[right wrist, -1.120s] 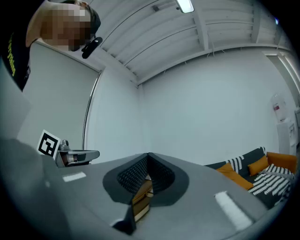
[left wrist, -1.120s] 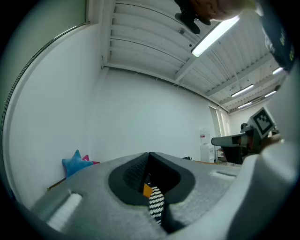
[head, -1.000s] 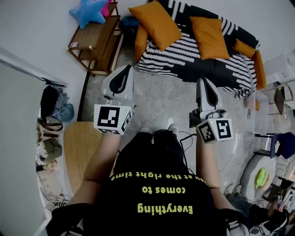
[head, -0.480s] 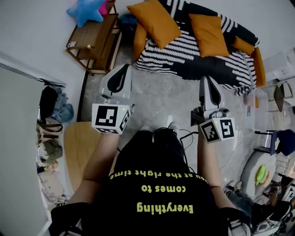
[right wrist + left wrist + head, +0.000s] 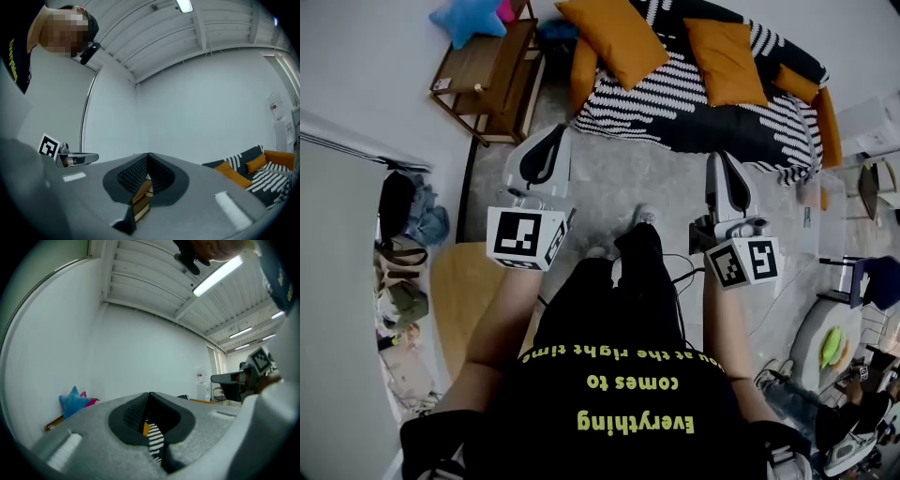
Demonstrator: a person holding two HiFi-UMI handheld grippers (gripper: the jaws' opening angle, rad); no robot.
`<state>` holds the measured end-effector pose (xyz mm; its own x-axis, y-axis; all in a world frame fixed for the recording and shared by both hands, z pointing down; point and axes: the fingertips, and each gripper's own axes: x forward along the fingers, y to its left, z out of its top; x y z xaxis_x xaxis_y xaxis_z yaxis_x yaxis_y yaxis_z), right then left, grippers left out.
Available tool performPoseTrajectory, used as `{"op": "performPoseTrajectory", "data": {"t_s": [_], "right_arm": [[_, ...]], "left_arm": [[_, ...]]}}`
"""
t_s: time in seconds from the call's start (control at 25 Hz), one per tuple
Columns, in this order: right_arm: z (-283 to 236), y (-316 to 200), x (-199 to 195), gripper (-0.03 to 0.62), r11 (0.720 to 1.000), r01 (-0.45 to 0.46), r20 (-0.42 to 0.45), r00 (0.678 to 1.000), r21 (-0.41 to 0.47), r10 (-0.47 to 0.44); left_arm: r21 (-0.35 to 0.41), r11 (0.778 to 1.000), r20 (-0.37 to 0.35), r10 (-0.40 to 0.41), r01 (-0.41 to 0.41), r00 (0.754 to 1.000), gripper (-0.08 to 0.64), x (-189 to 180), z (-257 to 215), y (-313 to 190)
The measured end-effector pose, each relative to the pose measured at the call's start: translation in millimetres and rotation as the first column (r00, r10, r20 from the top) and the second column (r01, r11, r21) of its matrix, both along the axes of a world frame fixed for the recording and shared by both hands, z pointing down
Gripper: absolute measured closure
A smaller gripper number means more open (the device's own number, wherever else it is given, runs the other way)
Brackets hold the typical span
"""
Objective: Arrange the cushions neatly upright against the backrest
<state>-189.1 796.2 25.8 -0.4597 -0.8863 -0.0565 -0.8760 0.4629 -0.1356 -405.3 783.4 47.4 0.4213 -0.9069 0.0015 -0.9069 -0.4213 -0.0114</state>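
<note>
A sofa [image 5: 694, 112] with a black-and-white striped cover stands across the floor ahead. One large orange cushion [image 5: 614, 37] lies tilted at its left end. A second orange cushion [image 5: 727, 58] lies flat near the middle. Both grippers are held over the floor short of the sofa, touching nothing. My left gripper [image 5: 557, 135] is shut and empty, and so is my right gripper [image 5: 719, 159]. In the right gripper view the shut jaws meet at my right gripper [image 5: 149, 155], with the sofa [image 5: 262, 180] and the two cushions [image 5: 233, 172] far off at the right. In the left gripper view my left gripper [image 5: 150, 394] is shut too.
A low wooden shelf [image 5: 492, 80] with a blue star plush [image 5: 473, 19] stands left of the sofa. A round wooden table [image 5: 464, 300] and a pile of bags [image 5: 403, 225] are at my left. Cables [image 5: 689, 272] lie on the grey floor near my feet.
The person has stepped toward the sofa, one foot now forward between the grippers. Both grippers stay shut and have moved slightly ahead with the body.
</note>
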Motion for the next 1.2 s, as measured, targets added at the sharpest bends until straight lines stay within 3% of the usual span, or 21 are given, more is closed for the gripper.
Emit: {"op": "performPoseTrajectory", "data": {"t_s": [0.36,0.76,1.2], "right_arm": [[-0.3,-23.0,-2.0,0.581,0.999,0.043,-0.002,0.999,0.004,-0.043],[14.9,-103.2,49.3,0.581,0.999,0.031,0.021,0.999,-0.044,-0.03],[13.9,-208.4,103.8,0.581,0.992,0.119,0.032,0.993,-0.043,-0.118]], "left_arm": [[-0.006,0.999,0.014,-0.04,0.04,0.999,0.561,-1.7,-1.9,-17.4],[-0.034,0.997,0.024,-0.067,0.067,0.997,0.561,34.5,9.2,-92.7],[-0.024,0.989,0.05,-0.144,0.145,0.988,0.561,87.0,4.6,-179.8]]}}
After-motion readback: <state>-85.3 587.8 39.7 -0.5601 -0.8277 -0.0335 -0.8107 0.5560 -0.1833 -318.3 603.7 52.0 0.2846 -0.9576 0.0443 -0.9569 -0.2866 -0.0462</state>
